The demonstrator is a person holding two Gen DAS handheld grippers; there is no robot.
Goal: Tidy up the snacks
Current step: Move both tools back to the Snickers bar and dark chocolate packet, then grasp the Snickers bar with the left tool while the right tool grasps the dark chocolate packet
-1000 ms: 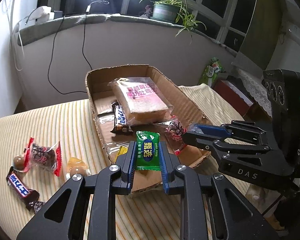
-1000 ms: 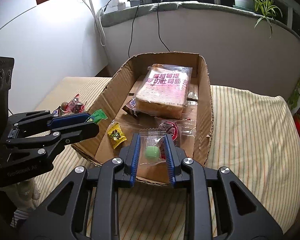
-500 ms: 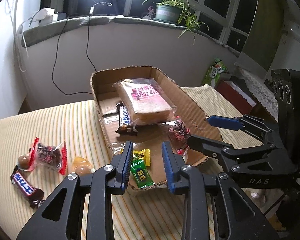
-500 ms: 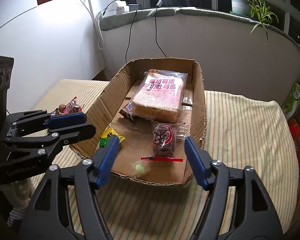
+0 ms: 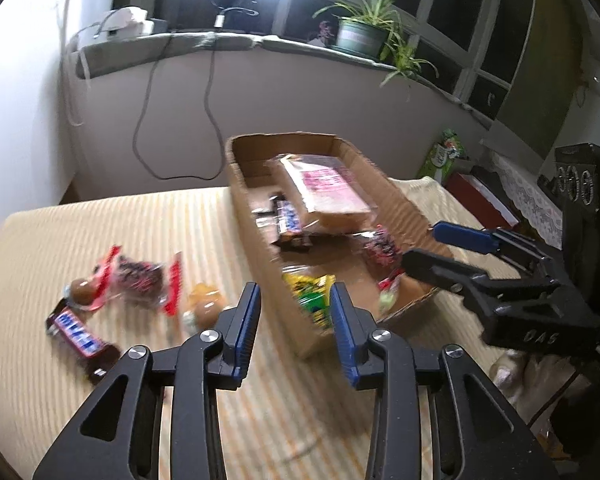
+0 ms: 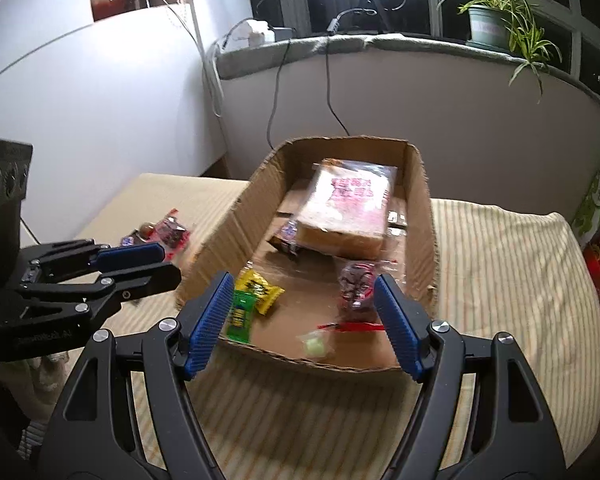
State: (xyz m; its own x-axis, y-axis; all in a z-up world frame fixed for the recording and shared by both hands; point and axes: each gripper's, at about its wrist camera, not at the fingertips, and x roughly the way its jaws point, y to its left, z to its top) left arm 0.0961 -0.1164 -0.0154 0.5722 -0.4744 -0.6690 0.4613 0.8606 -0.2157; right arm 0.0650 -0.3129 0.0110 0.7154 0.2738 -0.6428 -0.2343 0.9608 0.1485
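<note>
Now, six snacks lie in the box [image 6: 422, 216] at frame centre; four more sit on the cloth [image 5: 100, 240], left. Left gripper [image 5: 295, 316] gapes narrowly, right gripper [image 6: 304, 320] wide, both empty.

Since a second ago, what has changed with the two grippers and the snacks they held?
Both let go. The left gripper dropped its green packet into the cardboard box beside the yellow packet, then opened and swung left. The right gripper released the pale green candy near the box's front edge and opened wide. The bread pack and the snacks on the table stayed put.
</note>
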